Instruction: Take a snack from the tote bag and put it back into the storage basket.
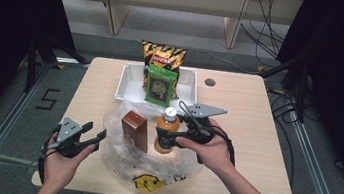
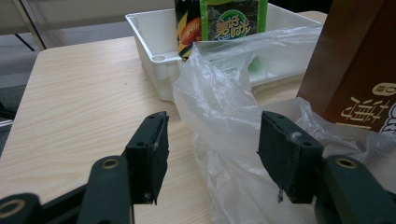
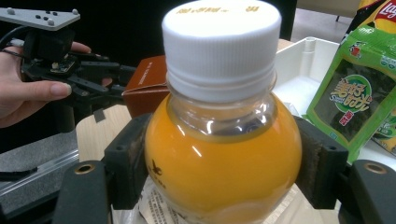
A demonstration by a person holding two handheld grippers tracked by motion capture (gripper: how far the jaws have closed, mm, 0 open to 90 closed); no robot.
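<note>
An orange juice bottle [image 1: 167,135] with a white cap stands upright on a clear plastic bag [image 1: 117,153] at the table's middle. My right gripper [image 1: 167,137] is shut on it, with its pads against both sides of the bottle's body [image 3: 222,158]. A brown carton [image 1: 135,130] stands just left of the bottle on the same bag. My left gripper [image 1: 96,130] is open at the bag's left edge. In the left gripper view a fold of the bag [image 2: 224,93] lies between its jaws [image 2: 212,149], nearer the right one, with no pad pressing on it.
A white tray [image 1: 129,84] at the back holds a green seaweed pack [image 1: 160,86] and a chips bag [image 1: 163,55] standing behind it. A yellow item [image 1: 147,183] lies in the bag near the front edge. Bare tabletop [image 1: 256,128] extends to the right.
</note>
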